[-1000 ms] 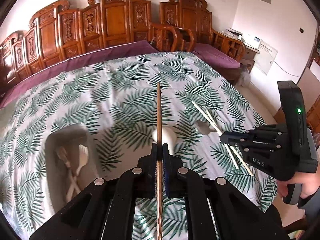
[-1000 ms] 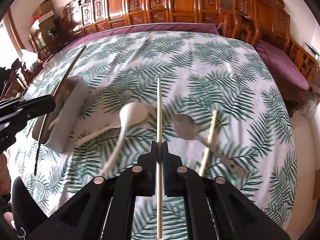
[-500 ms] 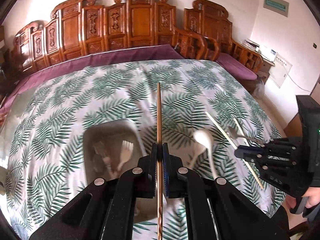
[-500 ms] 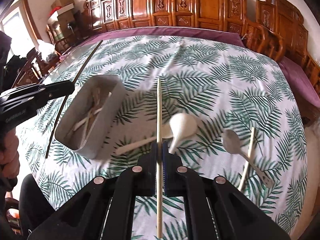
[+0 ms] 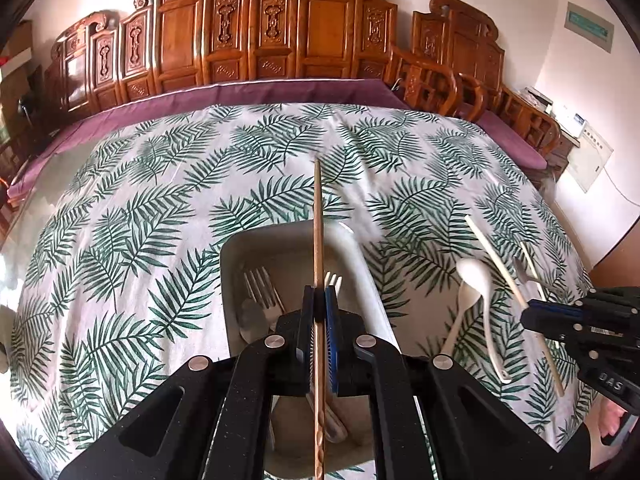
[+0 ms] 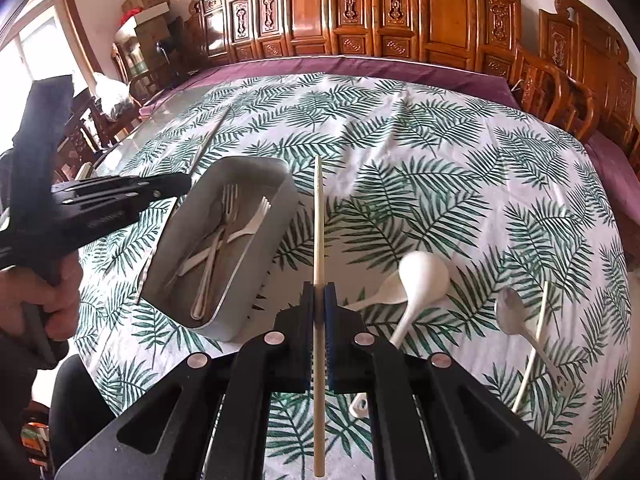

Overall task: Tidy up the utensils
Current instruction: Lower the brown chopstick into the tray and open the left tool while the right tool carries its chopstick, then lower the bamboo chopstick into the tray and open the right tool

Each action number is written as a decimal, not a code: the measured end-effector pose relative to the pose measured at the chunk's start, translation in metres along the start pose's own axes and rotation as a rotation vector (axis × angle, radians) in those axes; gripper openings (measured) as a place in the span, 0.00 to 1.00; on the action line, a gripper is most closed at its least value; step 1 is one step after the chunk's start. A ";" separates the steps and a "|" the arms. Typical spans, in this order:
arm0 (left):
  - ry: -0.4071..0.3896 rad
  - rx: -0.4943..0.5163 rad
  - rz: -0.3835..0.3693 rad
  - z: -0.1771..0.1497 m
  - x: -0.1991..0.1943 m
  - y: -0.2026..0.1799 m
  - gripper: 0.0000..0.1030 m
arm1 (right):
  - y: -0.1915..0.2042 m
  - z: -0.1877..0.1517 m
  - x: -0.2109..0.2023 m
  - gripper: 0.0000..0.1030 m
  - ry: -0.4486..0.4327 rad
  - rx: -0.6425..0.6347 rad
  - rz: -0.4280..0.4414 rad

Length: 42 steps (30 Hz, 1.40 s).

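Note:
My left gripper [image 5: 319,300] is shut on a brown chopstick [image 5: 318,216], which hangs lengthwise over the grey tray [image 5: 240,240]. A metal fork [image 5: 260,284] and a white fork lie in the tray. My right gripper [image 6: 319,292] is shut on a pale chopstick [image 6: 318,216], just right of the tray [image 6: 288,200] and above the cloth. In the right wrist view the left gripper [image 6: 176,184] reaches in at the tray's left side. In the left wrist view the right gripper [image 5: 532,314] shows at the right edge.
Two white spoons [image 6: 424,272] lie crossed on the leaf-print cloth to the right of the tray. Farther right lie another spoon [image 6: 510,312] and a pale chopstick [image 6: 536,336]. Carved wooden chairs [image 5: 280,40] ring the table's far side. A person's hand [image 6: 52,300] grips the left handle.
The left gripper has carried the brown chopstick from beside the tray to above it. My right gripper has moved left with the pale chopstick, closer to the tray.

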<state>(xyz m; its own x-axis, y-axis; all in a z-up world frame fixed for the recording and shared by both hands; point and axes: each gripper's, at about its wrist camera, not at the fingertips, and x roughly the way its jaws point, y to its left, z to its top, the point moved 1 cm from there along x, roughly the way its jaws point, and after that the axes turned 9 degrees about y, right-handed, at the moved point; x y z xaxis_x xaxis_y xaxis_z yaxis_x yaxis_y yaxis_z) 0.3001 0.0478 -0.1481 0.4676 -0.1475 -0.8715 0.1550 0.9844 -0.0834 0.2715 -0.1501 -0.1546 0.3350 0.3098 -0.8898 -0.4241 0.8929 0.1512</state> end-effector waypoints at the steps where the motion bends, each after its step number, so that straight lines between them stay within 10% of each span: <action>1: 0.003 -0.002 -0.001 0.000 0.002 0.001 0.05 | 0.001 0.001 0.001 0.06 0.000 -0.002 0.001; 18: -0.020 -0.037 0.014 -0.006 -0.002 0.029 0.07 | 0.032 0.019 0.018 0.06 0.012 -0.040 0.023; 27: -0.057 -0.052 0.043 -0.019 -0.024 0.056 0.35 | 0.063 0.034 0.026 0.06 0.003 -0.067 0.055; 32: -0.085 -0.070 0.068 -0.028 -0.033 0.071 0.73 | 0.077 0.045 0.035 0.06 0.007 -0.062 0.080; 42: -0.074 -0.098 0.087 -0.046 -0.035 0.096 0.87 | 0.097 0.075 0.067 0.06 0.029 -0.029 0.101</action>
<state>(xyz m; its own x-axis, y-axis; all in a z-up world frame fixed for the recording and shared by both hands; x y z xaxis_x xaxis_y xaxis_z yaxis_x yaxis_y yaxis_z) 0.2582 0.1516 -0.1481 0.5393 -0.0644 -0.8396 0.0270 0.9979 -0.0592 0.3156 -0.0179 -0.1672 0.2651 0.3875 -0.8830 -0.4790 0.8477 0.2282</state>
